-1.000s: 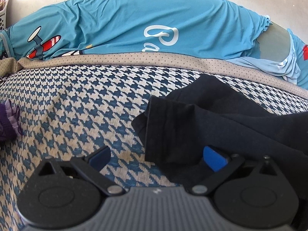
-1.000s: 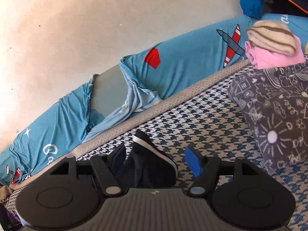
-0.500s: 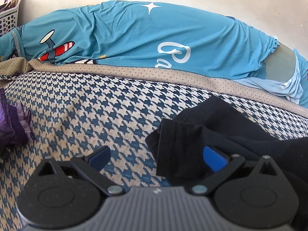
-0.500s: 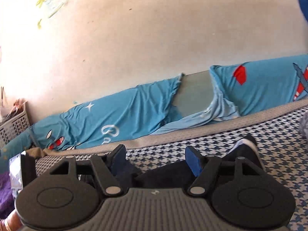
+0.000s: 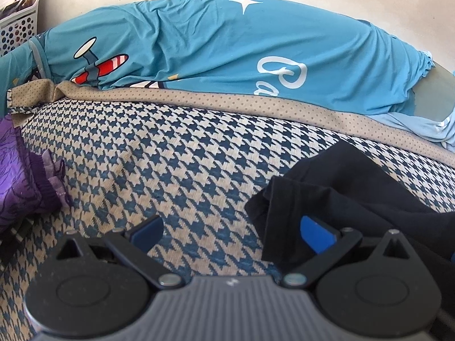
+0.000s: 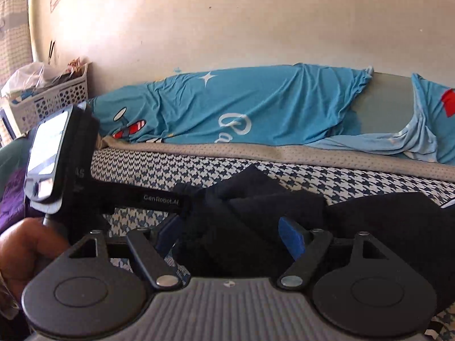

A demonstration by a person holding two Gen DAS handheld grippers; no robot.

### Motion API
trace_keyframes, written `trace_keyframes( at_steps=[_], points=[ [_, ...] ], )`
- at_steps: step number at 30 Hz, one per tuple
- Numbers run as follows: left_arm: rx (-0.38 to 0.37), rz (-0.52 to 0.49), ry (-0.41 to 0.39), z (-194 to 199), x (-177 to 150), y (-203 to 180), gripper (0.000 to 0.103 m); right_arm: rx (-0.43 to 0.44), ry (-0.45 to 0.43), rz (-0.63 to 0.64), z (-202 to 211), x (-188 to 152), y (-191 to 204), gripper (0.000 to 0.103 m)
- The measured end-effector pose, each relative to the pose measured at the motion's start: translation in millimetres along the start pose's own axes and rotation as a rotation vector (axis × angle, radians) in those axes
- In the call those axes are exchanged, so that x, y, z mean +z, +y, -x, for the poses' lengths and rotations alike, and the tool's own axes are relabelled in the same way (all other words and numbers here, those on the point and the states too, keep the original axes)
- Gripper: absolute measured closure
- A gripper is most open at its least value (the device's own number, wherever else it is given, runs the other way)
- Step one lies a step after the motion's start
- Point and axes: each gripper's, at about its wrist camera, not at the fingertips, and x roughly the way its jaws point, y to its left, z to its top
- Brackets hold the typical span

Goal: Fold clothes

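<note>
— Where was the black garment (image 5: 355, 193)?

— It lay crumpled on the bed (image 5: 170, 156), on the blue-and-white houndstooth cover, toward the right in the left wrist view. One folded edge pointed toward the middle of the cover.

— And the left gripper (image 5: 231, 231)?

— Its fingers (image 5: 315, 234) stood spread apart. The right one hung over the edge of the black garment, the left one over bare cover. Whether the right one touched the cloth could not be told. Nothing was pinched between them.

— What about the right gripper (image 6: 230, 234)?

— Its jaws had just been opening. The dark cloth (image 6: 241, 218) lay bunched between the two fingers, yet they stood apart and did not press it.

— Was the other tool visible from there?

— Yes, at the left of the right wrist view, held by a hand (image 6: 25, 247), its black arm reaching level to the garment.

— Anything else around?

— A blue sheet (image 5: 227, 51) with a plane and a star ran along the wall behind the bed. A purple cloth (image 5: 20, 187) lay at the left edge, and a white basket (image 6: 51, 99) stood in the corner.
</note>
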Motion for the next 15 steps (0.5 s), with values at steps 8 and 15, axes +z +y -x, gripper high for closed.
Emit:
trace_keyframes(
  at_steps=[8, 15],
  points=[
    [0.007, 0.025, 0.016, 0, 4, 10, 0.0, -0.062, 0.073, 0.219, -40, -23, 37, 0.014],
    [0.003, 0.037, 0.026, 1, 6, 14, 0.0, -0.189, 0.137, 0.261, -73, -37, 37, 0.037]
  ],
)
